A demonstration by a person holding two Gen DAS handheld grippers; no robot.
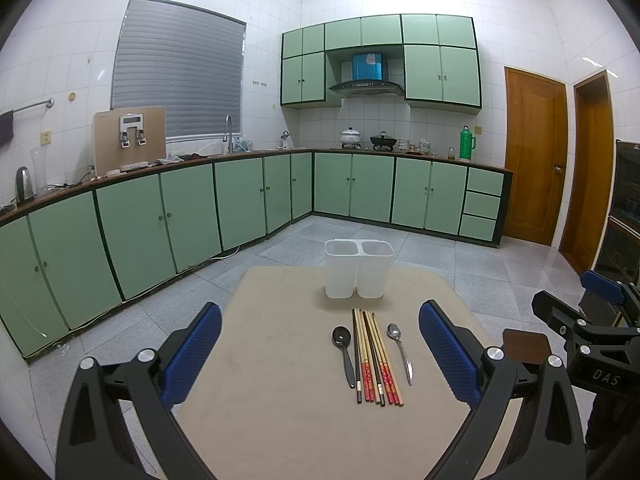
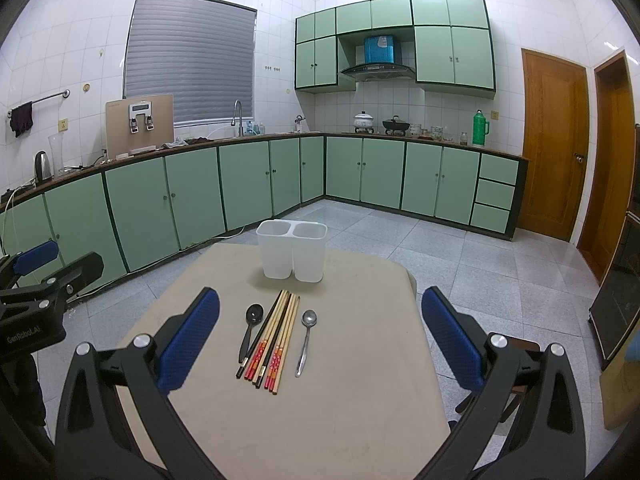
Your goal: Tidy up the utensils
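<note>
Left wrist: both hand-held grippers spread wide, empty; wooden chopsticks flank metal spoon.

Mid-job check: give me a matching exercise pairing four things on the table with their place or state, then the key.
1. black spoon
2. metal spoon
3. chopsticks
4. white holder

A. upright at the table's far edge, both compartments look empty
B. bundle lying between the spoons
C. lying left of the bundle
D. lying right of the bundle

Pairs: 1-C, 2-D, 3-B, 4-A
</note>
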